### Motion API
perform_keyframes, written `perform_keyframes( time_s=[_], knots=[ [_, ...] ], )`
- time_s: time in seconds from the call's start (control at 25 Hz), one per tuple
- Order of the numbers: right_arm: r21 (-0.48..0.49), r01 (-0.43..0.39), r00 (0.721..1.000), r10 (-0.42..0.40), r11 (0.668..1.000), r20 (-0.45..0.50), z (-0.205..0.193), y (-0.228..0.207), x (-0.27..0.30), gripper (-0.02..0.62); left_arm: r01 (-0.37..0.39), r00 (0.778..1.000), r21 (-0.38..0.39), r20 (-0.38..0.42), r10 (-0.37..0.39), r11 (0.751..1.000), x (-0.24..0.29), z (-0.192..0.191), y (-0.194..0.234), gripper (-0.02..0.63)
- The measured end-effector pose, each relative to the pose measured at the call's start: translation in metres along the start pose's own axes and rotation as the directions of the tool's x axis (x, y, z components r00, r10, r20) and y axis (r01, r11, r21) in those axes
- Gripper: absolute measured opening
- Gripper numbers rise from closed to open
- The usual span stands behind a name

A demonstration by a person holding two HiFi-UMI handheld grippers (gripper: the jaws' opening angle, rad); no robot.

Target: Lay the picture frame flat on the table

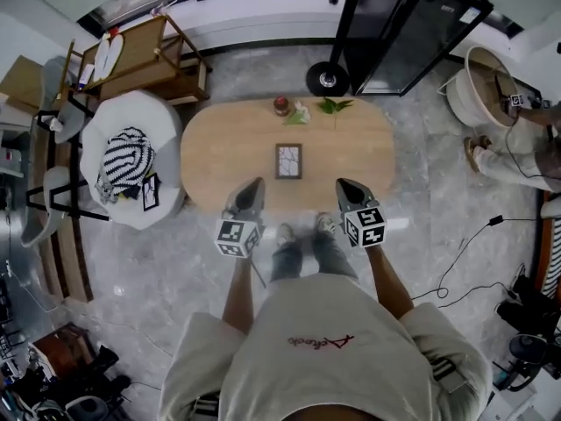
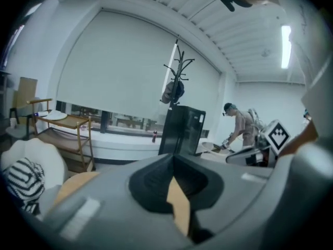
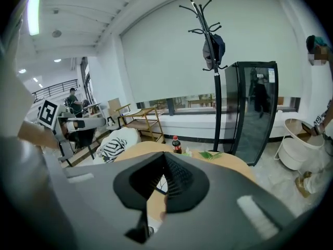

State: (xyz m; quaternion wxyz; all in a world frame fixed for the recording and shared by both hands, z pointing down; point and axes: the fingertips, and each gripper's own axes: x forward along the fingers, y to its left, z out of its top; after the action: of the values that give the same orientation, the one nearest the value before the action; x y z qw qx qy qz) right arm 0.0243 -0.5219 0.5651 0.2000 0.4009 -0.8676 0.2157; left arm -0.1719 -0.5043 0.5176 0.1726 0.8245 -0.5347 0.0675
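Note:
The picture frame [image 1: 288, 160] lies flat, face up, in the middle of the oval wooden table [image 1: 219, 147]. Both grippers hover over the table's near edge, apart from the frame. My left gripper [image 1: 256, 184] is shut, its jaws meeting in a point with nothing between them [image 2: 173, 158]. My right gripper [image 1: 344, 184] is likewise shut and empty [image 3: 164, 155]. Through the gap under its jaws, the right gripper view shows a sliver of the frame [image 3: 161, 184] on the tabletop.
A small dark bottle [image 1: 281, 105] and green leaves [image 1: 333, 105] sit at the table's far edge. A white pouf with striped cloth [image 1: 129, 158] stands left, a wooden cart [image 1: 145, 55] behind it. A black glass cabinet [image 1: 412, 29] is far right, near a seated person [image 1: 517, 147].

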Motion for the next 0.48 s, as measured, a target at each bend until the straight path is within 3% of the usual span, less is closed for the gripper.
perform_keyframes(
  time_s=[0.48],
  knots=[
    [-0.052, 0.015, 0.993, -0.009, 0.999, 0.119, 0.063, -0.006, -0.055, 0.003, -0.058, 0.996, 0.049, 0.077, 0.054, 0.997, -0.030, 0.068, -0.014, 0.000]
  ],
)
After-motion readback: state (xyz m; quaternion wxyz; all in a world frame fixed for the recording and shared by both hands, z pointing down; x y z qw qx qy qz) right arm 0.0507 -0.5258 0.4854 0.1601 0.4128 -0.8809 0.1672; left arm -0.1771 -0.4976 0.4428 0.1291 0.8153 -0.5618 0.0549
